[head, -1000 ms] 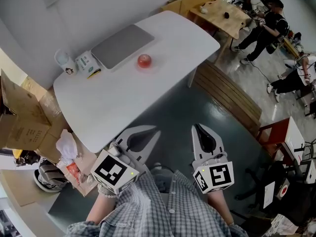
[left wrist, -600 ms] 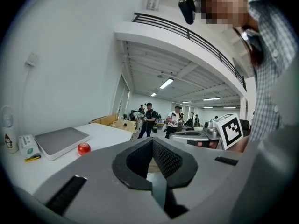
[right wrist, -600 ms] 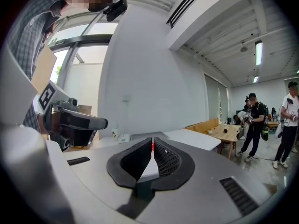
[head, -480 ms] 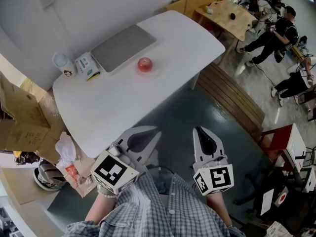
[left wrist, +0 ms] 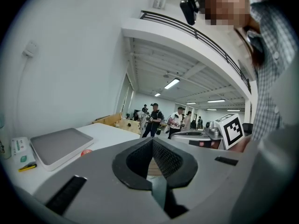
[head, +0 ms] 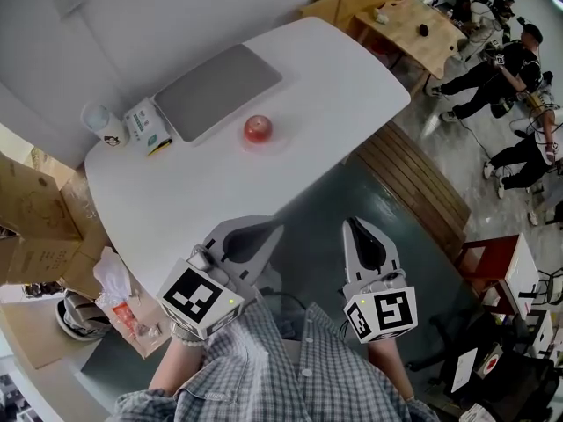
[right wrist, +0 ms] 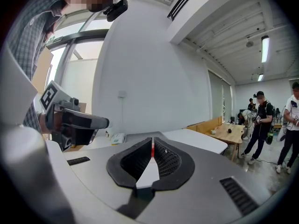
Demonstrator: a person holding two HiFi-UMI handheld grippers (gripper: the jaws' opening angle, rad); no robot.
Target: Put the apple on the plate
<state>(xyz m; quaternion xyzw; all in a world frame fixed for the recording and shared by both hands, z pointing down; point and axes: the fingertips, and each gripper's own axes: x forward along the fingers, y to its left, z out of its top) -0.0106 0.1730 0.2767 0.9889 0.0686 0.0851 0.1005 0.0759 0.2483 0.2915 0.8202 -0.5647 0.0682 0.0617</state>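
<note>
While your left gripper [head: 274, 230] and right gripper [head: 354, 225] hover short of the bench [head: 193, 192], jaws together on nothing, task's unstarted. Apple [head: 258, 128] sits on the bench beside the grey slab [head: 220, 90]. Can't make out a plate. Pick and place both remain.

Left gripper [left wrist: 152, 139] closed; likely apple [left wrist: 85, 152] beyond

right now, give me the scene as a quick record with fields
table: white, holds everything below
apple: red, on the table top, just in front of the slab
grey flat slab, lying flat
box, left of the slab
cup, left of the box
plate: cannot make one out clearly
left gripper, shut, empty, short of the table
right gripper, shut, empty, over the floor
task: apple not yet touched
</note>
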